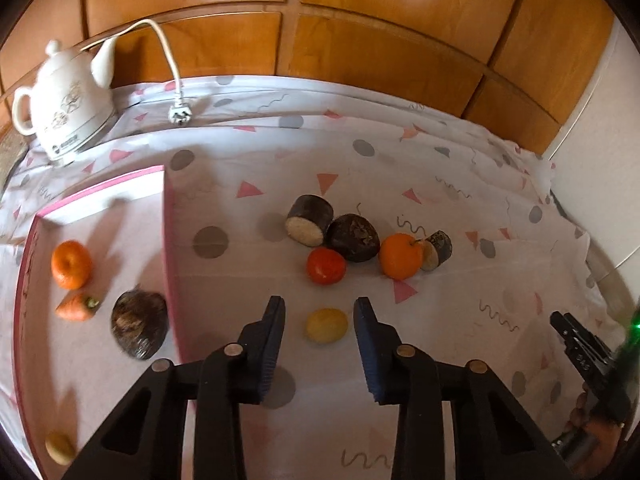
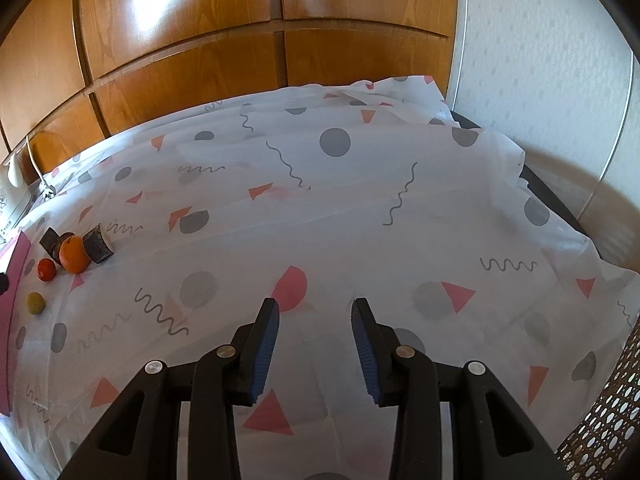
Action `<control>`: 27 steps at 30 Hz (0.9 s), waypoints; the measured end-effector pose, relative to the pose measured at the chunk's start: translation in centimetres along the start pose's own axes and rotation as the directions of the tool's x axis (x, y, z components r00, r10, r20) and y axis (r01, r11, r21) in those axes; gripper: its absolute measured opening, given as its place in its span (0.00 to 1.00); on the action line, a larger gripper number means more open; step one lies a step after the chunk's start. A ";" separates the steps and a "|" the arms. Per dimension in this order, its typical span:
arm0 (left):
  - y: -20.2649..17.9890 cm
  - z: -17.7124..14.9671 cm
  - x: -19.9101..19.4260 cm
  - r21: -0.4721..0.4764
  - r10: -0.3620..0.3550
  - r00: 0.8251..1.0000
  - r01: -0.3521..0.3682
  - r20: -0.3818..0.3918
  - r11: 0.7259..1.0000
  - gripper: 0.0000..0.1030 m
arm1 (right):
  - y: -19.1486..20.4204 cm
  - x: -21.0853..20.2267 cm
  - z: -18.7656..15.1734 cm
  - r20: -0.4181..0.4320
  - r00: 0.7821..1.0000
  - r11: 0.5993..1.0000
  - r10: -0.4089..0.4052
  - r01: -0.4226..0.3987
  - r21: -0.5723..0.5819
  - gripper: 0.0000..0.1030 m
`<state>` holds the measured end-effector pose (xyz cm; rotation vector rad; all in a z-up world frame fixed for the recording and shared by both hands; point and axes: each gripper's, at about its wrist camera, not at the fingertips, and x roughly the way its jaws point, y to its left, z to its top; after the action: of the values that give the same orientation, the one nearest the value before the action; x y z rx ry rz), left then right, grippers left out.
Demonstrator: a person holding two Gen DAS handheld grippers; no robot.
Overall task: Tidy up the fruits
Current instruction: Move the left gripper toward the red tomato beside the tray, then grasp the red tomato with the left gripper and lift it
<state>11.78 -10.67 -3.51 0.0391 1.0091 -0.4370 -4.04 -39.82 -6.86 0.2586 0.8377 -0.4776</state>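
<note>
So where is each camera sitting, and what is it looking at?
Left wrist: sits on the left gripper, looking down at a yellow fruit between its open fingers, beside the pink-edged box; the right gripper shows at the edge.
Right wrist: sits on the right gripper, open over the patterned cloth; only its own fingers show.
Shared: the orange, red fruit and yellow fruit.
</note>
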 end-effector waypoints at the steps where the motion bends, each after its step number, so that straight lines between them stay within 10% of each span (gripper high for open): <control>1: -0.2 0.2 0.6 0.005 0.002 1.000 -0.002 -0.011 1.000 0.35 | 0.0 0.1 0.0 -0.003 1.000 1.000 0.001 -0.001 0.001 0.37; 18: -1.0 2.3 6.9 0.005 0.033 0.997 -0.032 -0.075 0.999 0.28 | -0.1 0.8 -0.2 -0.032 0.999 1.000 0.002 -0.002 -0.001 0.37; 27: 0.1 1.5 2.3 -0.028 -0.034 0.999 0.034 0.018 0.999 0.27 | 0.0 1.0 -0.1 -0.040 0.999 1.000 -0.002 0.002 -0.002 0.37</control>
<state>14.08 -11.75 -4.63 -0.0070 0.9995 -0.4532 -3.55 -40.13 -7.72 0.2657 0.8772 -0.4749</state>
